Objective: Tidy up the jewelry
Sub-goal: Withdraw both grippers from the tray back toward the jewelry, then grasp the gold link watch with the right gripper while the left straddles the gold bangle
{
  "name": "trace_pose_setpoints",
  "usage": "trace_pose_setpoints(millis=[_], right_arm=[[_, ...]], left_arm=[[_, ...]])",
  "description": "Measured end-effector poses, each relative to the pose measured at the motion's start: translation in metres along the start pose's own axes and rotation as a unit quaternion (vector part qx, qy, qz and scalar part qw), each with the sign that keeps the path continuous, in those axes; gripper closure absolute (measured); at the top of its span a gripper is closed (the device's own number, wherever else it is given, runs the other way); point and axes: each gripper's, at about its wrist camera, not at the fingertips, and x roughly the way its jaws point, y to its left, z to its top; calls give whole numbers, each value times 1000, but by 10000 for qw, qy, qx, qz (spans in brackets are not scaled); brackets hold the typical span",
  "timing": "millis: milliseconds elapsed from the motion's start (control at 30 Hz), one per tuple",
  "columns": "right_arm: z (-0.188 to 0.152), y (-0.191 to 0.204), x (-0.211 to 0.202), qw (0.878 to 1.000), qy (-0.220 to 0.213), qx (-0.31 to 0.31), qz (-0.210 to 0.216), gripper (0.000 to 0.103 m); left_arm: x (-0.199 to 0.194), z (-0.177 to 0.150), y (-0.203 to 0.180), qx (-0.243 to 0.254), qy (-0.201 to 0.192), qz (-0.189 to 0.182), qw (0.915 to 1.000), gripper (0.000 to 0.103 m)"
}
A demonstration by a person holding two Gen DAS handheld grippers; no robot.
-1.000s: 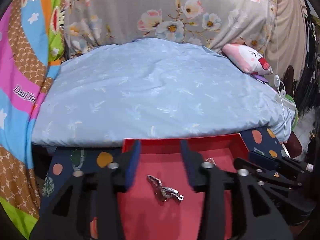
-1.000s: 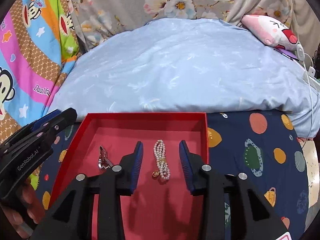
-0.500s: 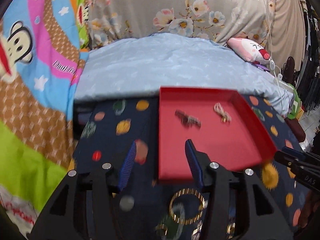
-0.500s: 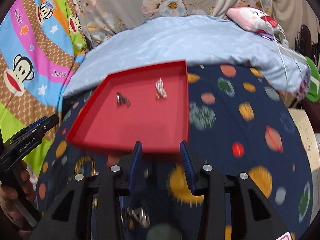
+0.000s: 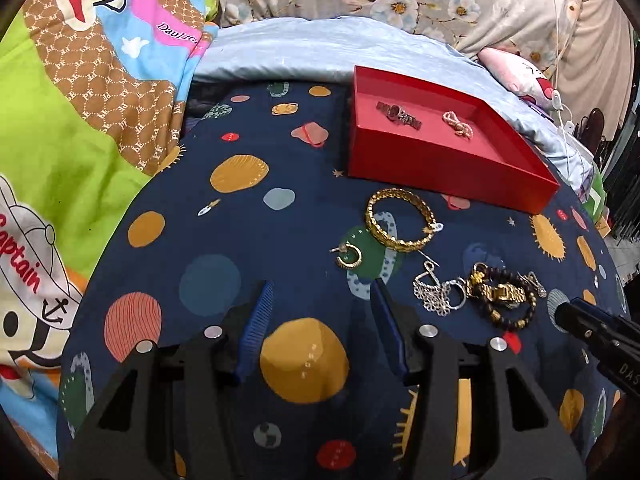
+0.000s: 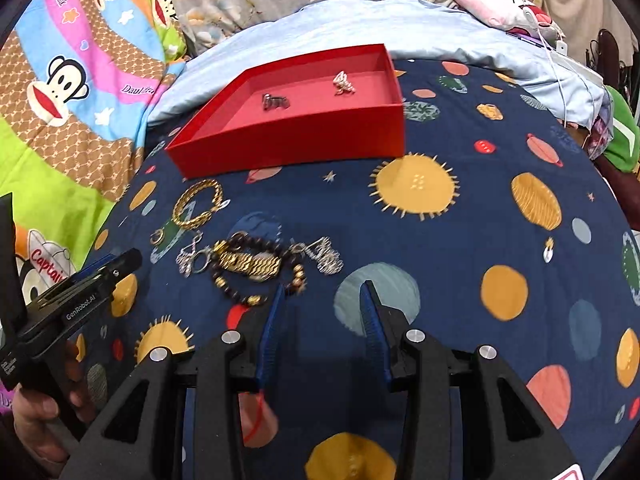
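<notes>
A red tray (image 5: 448, 168) (image 6: 288, 140) lies on the navy planet-print cloth and holds a dark watch (image 5: 399, 115) (image 6: 275, 101) and a pearl bracelet (image 5: 458, 123) (image 6: 344, 83). In front of it lie a gold chain bangle (image 5: 400, 220) (image 6: 199, 204), a gold hoop earring (image 5: 349, 256), silver filigree earrings (image 5: 434, 294) (image 6: 326, 256) and a gold watch tangled with a dark bead bracelet (image 5: 500, 296) (image 6: 252, 266). My left gripper (image 5: 322, 308) is open and empty, left of the pile. My right gripper (image 6: 322, 304) is open and empty, just right of the bead bracelet.
A pale blue quilt (image 5: 320, 48) rises behind the tray. A bright cartoon-monkey blanket (image 5: 80, 120) covers the left side. A pink plush (image 6: 500, 8) and white cables (image 5: 568, 120) sit at the far right. A hand (image 6: 36, 420) holds the left gripper's handle.
Both grippers pulled back from above the red tray and dropped lower. The loose jewelry in front of the tray has come into view. The jaws kept the same gap.
</notes>
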Motion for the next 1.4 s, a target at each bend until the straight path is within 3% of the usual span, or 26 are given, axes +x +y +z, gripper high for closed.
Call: trace_pose_setpoints(millis=[167, 433, 667, 867, 933, 1000, 1067, 1400], right_arm=[[-5, 6, 3, 10000, 53, -80, -11, 64], [-5, 9, 7, 9999, 81, -108, 13, 64], [-1, 6, 12, 9999, 98, -48, 49, 64], [2, 3, 15, 9999, 100, -5, 60, 64], [2, 2, 16, 9999, 104, 13, 61, 64], [3, -1, 16, 9999, 103, 43, 72, 64], [4, -3, 17, 9999, 96, 60, 77, 64], [9, -6, 17, 9999, 74, 71, 98, 64]], left_arm=[[2, 7, -3, -61, -44, -105, 9999, 45], [17, 23, -16, -28, 23, -272, 9996, 44], [30, 39, -38, 60, -23, -342, 9994, 30], [56, 53, -60, 112, 148, -257, 9995, 30], [62, 55, -63, 88, 193, -205, 9996, 35], [68, 55, -65, 102, 279, -147, 9994, 46], [70, 53, -66, 159, 278, -47, 9995, 49], [58, 49, -60, 177, 263, -181, 9993, 50]])
